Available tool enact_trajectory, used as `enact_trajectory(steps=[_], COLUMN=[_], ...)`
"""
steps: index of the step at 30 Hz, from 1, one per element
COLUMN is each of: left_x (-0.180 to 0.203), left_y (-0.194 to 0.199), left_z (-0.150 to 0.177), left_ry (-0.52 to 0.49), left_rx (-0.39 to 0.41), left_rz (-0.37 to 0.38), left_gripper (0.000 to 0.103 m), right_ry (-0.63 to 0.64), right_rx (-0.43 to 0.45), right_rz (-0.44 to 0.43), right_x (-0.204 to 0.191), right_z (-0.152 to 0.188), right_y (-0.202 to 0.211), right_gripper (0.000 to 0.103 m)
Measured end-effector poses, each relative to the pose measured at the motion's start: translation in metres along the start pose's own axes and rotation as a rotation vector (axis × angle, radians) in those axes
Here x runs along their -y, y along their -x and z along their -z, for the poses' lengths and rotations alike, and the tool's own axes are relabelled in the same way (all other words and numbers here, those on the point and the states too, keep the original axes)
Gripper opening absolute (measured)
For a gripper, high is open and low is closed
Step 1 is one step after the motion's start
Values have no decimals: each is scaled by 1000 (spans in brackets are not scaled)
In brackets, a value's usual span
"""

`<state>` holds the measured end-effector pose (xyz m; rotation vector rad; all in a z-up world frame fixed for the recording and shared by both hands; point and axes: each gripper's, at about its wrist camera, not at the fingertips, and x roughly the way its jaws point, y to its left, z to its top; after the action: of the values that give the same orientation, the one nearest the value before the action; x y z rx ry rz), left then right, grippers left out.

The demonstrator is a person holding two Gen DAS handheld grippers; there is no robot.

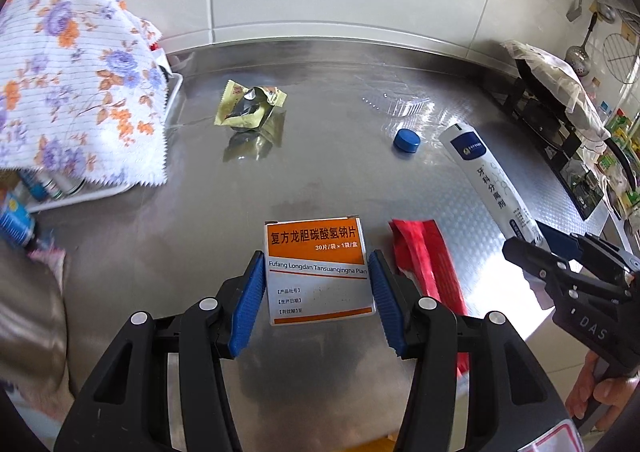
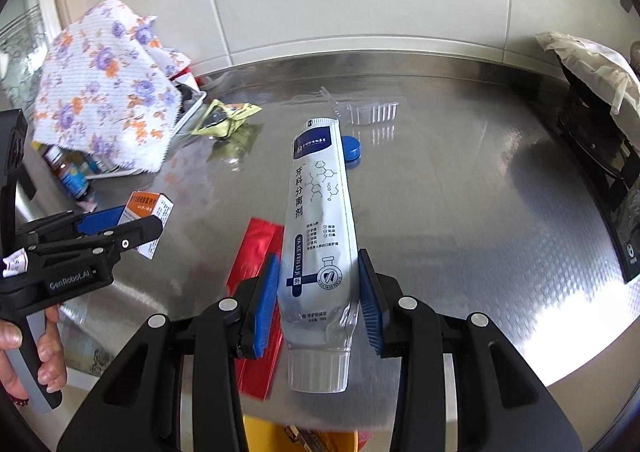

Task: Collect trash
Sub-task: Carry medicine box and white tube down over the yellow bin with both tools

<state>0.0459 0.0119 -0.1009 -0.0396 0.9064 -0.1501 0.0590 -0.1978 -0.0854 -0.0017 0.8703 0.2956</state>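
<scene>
The medicine box (image 1: 320, 272) you hold reads "Fufang Longdan Tansuanqingna Pian" and "30". Your tube (image 2: 318, 236) reads "YA KE FEN LI JI". The left gripper (image 2: 120, 226) says "GenRobot.AI"; the right gripper (image 1: 532, 252) shows "DAS".

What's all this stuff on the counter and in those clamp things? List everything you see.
box: 1, orange and white, held in left gripper
tube: 1, white, held in right gripper
red wrapper: 1, red, on counter under the tube
yellow wrapper: 1, yellow and black, on counter near cloth
cap: 1, blue, on counter
clear tray: 1, transparent, on counter near the wall
cloth: 1, white with purple and orange flowers, over a rack at left
counter: 1, steel
stove: 1, black, at right
left gripper: 1, black with blue pads
right gripper: 1, black with blue pads
hand: 1, on left gripper's handle
</scene>
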Motion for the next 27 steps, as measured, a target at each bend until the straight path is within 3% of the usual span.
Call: enact_trajectory(steps=[16,27], left_x=[62,81], left_y=[74,67], left_z=[97,175], left_ry=[40,-6], left_rx=[8,-115], left_rz=[-73,-15], left_gripper=[52,52], right_ry=[80,107], right_rx=[47,-21], right_rz=[-129,-154], right_x=[3,-4], right_z=[71,139], right_y=[103,135], right_gripper=[40,40])
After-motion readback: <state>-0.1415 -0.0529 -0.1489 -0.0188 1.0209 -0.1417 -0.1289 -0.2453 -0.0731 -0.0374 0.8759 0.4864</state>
